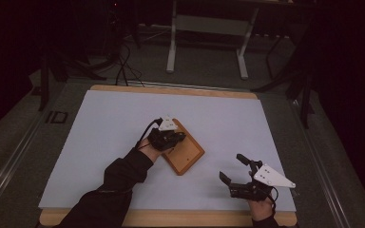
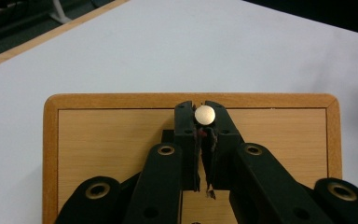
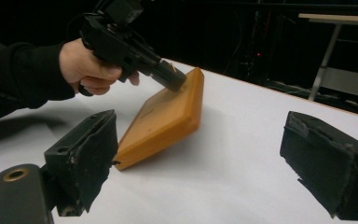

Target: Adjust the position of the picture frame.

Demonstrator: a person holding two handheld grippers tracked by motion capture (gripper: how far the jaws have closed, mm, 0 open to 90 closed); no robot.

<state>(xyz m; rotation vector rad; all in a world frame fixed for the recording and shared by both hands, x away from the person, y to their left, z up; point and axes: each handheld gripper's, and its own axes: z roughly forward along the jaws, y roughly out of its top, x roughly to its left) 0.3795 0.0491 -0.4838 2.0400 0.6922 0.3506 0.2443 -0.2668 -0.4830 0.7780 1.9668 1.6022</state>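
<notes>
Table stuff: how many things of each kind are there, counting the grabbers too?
Wooden board: 1
Small round knob on the board, between the left gripper's jaws: 1
Grippers, counting the right gripper: 2
White table cover: 1
Total: 5

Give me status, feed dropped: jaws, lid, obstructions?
Left gripper shut on lid knob. Wooden lid tilted up off white table. Right gripper open, apart. Nothing in the way.
</notes>
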